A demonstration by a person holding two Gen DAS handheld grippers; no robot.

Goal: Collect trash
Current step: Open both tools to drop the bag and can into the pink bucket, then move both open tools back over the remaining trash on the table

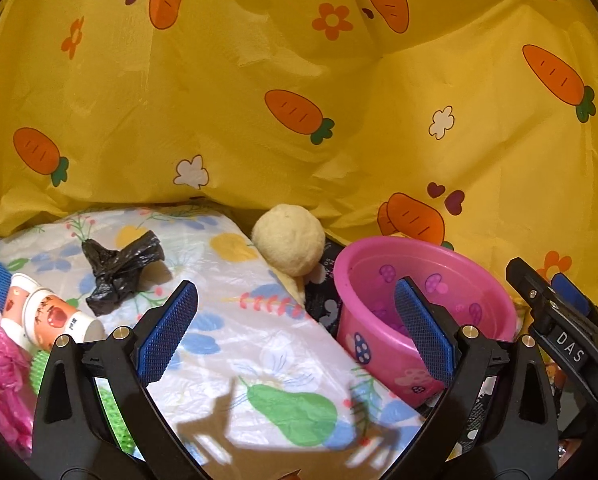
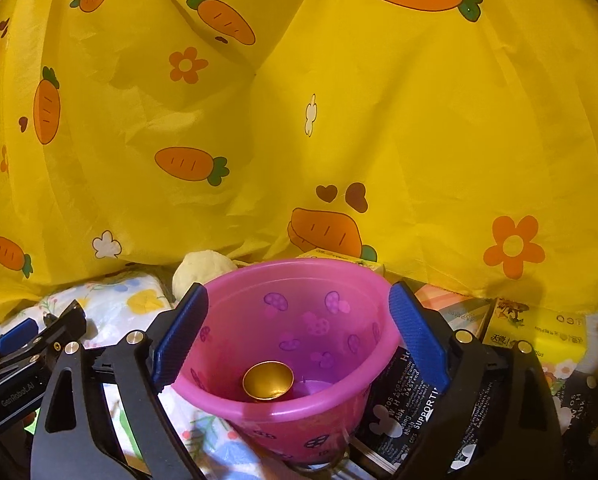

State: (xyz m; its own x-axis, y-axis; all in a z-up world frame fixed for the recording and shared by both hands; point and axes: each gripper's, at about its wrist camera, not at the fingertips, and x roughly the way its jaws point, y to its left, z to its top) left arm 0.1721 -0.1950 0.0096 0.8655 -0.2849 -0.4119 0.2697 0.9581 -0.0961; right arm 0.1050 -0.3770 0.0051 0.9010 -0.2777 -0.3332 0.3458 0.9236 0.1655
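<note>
Below the right gripper, whose jaws stand wide and hold nothing, sits the pink bucket with a gold cup lying on its floor. At ten o'clock from the left gripper, also spread wide and empty, a crumpled black bag lies on the flowered plastic sheet, with stacked paper cups further out at nine o'clock. At twelve o'clock a cream ball rests against the yellow carrot-print cloth.
</note>
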